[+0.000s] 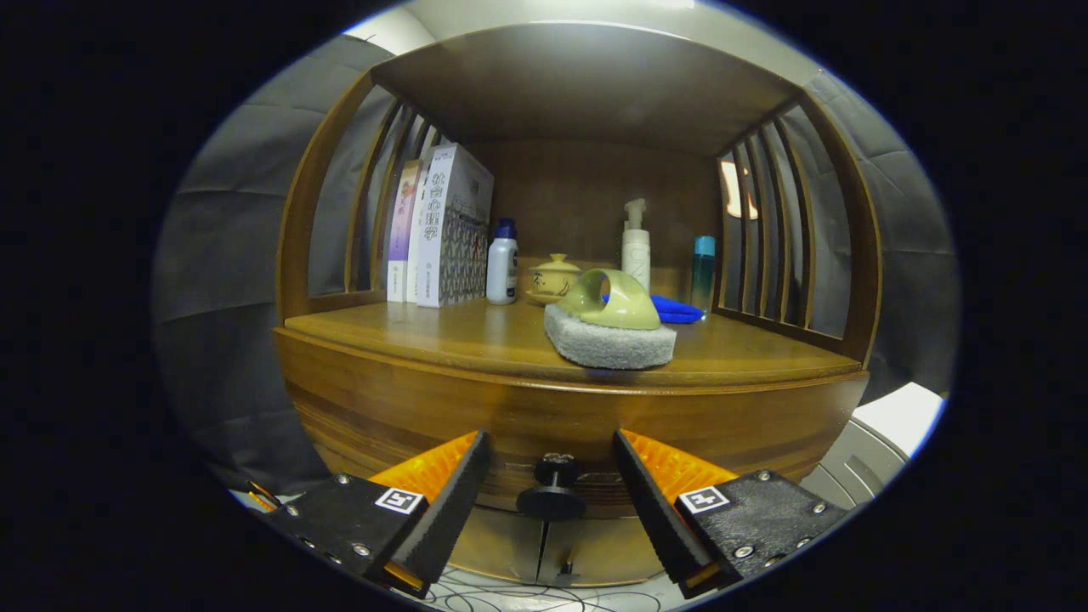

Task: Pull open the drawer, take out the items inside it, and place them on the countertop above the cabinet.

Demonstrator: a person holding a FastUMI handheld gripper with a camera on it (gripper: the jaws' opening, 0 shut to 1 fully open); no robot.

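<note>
A wooden cabinet stands straight ahead, its drawer front (561, 421) closed under the countertop (476, 336). The drawer's dark round knob (552, 491) sits between my two fingers, which stand apart on either side of it without touching it. My gripper (552, 450) is open. On the countertop, near its front edge, rests a scrubbing pad with a green handle (609, 327). Whatever lies inside the drawer is hidden.
At the back of the shelf stand books (442, 229), a white bottle with a blue cap (502, 263), a small lidded pot (554, 277), a pump bottle (636, 246), a teal bottle (703, 270) and a blue cloth (676, 309). Slatted wooden sides enclose the shelf. A white object (892, 425) sits at the right.
</note>
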